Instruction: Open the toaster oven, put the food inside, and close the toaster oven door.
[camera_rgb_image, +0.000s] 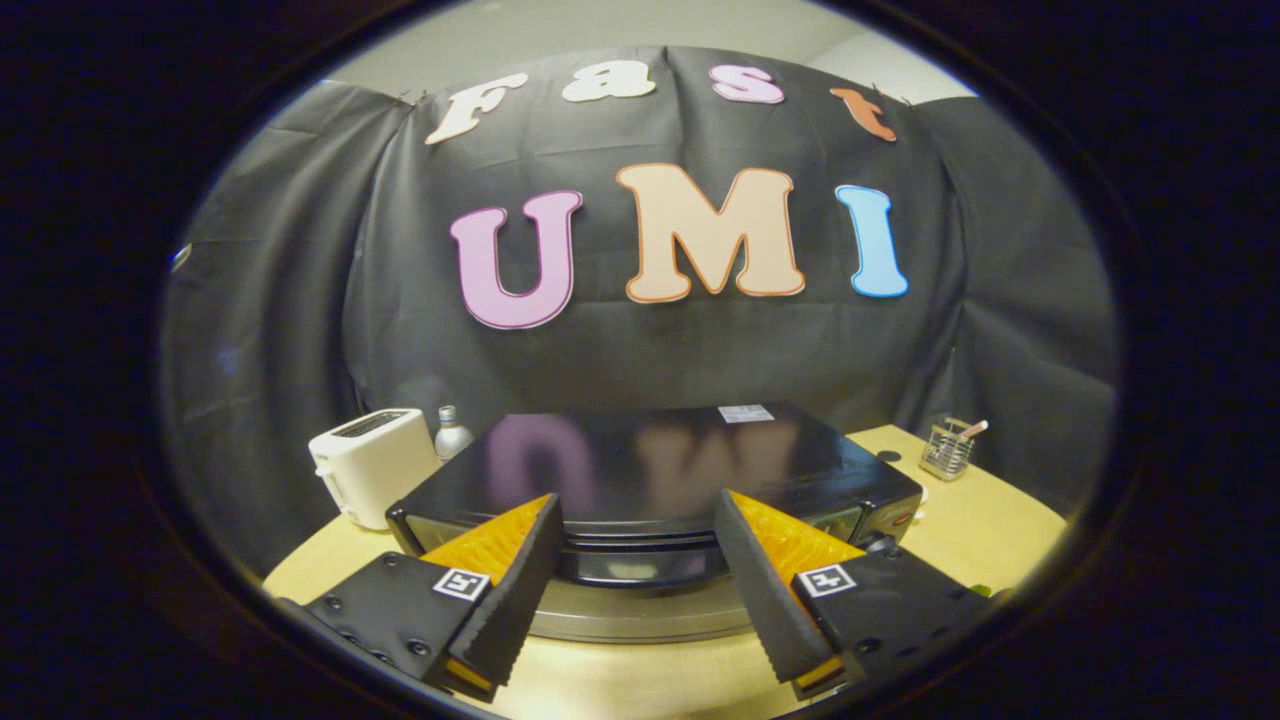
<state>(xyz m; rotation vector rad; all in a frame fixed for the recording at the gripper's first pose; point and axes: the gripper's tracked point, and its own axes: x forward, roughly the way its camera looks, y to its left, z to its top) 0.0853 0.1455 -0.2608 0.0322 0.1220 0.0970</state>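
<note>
Gripper (637, 530) fingers spread wide, empty, angled down over toaster oven (655, 470) front edge on table (980, 530).

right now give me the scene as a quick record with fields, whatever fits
surface: wooden table
main item: black toaster oven, just ahead of the fingers
oven door: looks closed
gripper: gripper open, fingers spread at the oven's front, holding nothing
behind oven, one side: white toaster and a small bottle
other side: wire holder with something standing in it
food: cannot tell
</note>
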